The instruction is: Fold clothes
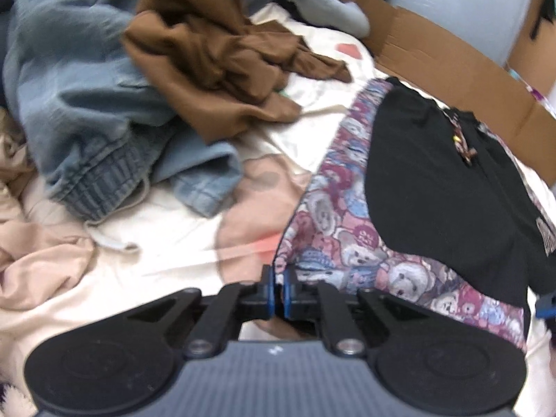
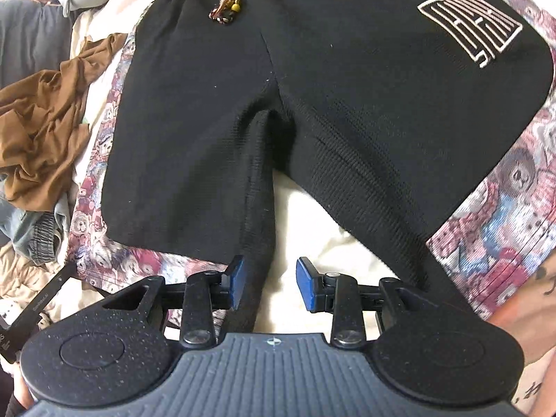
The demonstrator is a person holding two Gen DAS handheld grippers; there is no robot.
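Note:
Black shorts [image 2: 347, 97] with a white stitched emblem [image 2: 469, 27] and a beaded braided drawstring [image 2: 229, 3] lie flat on a bear-print cloth [image 1: 333, 215]. In the left wrist view the shorts [image 1: 434, 180] fill the right side. My left gripper [image 1: 279, 292] is shut, its blue pads pinching the near corner of the bear-print cloth. My right gripper [image 2: 269, 286] is open at the shorts' hem. A folded strip of one black leg runs between its pads beside the left pad [image 2: 237, 283], and neither pad presses on it.
A crumpled brown garment [image 1: 215, 55] and a light blue garment [image 1: 87, 104] are piled at the back left on the cream bedsheet [image 1: 166, 229]. Peach cloth [image 1: 41, 271] lies at the left, an open cardboard box [image 1: 451, 55] at the back right. A tattooed hand [image 2: 535, 299] is at the right.

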